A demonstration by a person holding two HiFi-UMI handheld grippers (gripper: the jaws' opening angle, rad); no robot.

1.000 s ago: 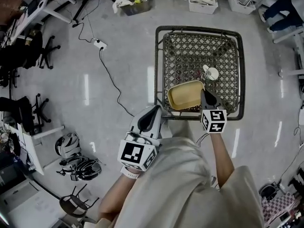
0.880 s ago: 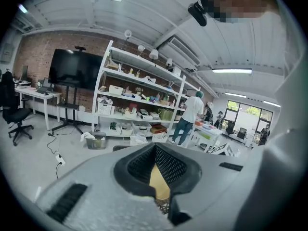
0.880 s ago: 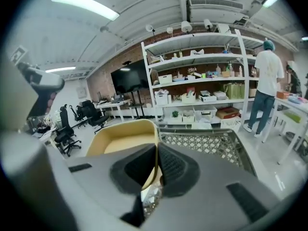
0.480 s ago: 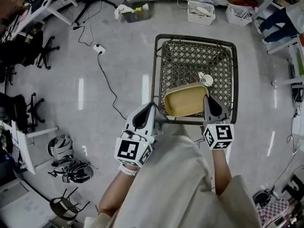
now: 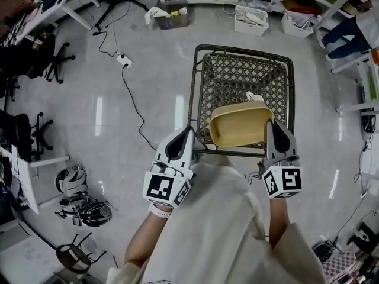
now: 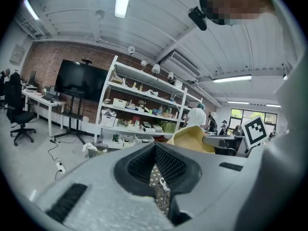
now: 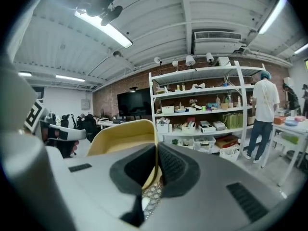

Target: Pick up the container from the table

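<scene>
The yellow rectangular container hangs above the near edge of the dark lattice table, clear of its top. My right gripper is shut on the container's right rim; in the right gripper view the thin yellow wall runs between the two dark pads. My left gripper sits off the table's near left corner, jaws closed with nothing between them. In the left gripper view the container shows to the right, with the right gripper's marker cube behind it.
A small white round object lies on the table behind the container. On the floor: a power strip with cable, bins by the shelves, office chairs at left. A person stands by the shelving.
The container has risen off the table and shifted right and nearer with my right gripper. The left gripper has stayed near the table's left corner.
</scene>
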